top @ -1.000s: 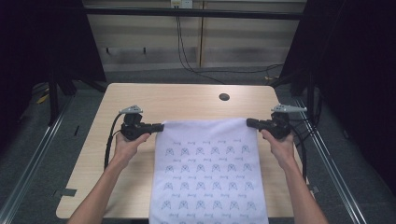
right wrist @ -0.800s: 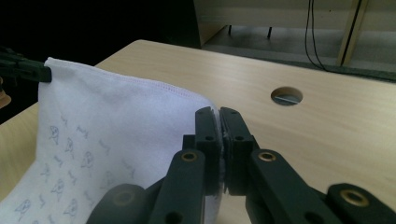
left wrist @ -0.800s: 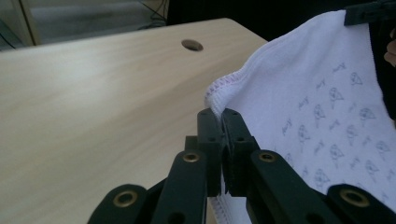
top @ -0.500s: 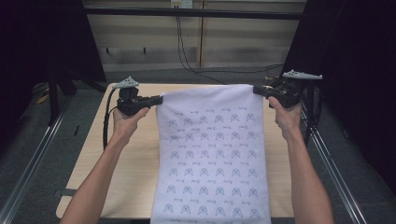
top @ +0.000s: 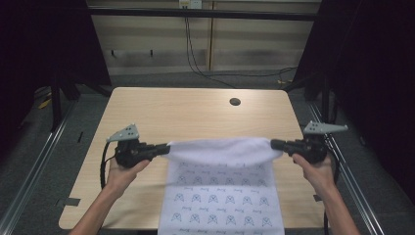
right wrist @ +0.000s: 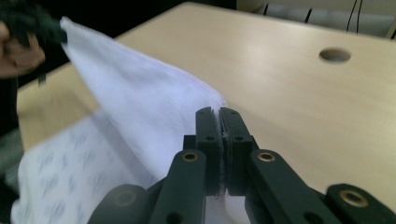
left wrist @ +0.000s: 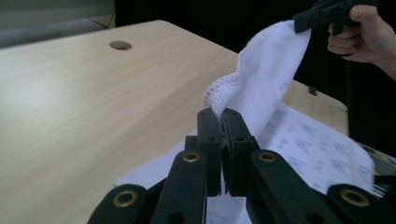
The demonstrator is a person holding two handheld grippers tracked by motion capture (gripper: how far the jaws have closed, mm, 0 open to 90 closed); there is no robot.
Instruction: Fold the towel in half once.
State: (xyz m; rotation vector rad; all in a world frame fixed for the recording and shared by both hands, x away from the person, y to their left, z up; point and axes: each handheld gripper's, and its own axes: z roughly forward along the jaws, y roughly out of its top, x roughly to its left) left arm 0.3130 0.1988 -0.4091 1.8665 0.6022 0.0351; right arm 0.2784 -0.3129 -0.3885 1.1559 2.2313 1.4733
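2 tongs clamp 1 white printed cloth [top: 222, 196], each pinching a corner of its far edge. Left tongs [top: 164, 150] shut on the left corner, right tongs [top: 275, 145] shut on the right corner, both raised above the wooden surface [top: 195, 112]. Cloth edge sags between them, plain underside folded toward the camera; the rest lies on the surface, its near end cut off by the bottom of the high view. Left gripper view: jaws closed tight on the stitched hem, cloth [left wrist: 266, 79] stretching off to the other tongs at top right. Right gripper view: cloth [right wrist: 135, 112] blurred, pinched corner barely visible between the jaws. Print motifs too small to read. Round hole [top: 235, 102] in the surface beyond.
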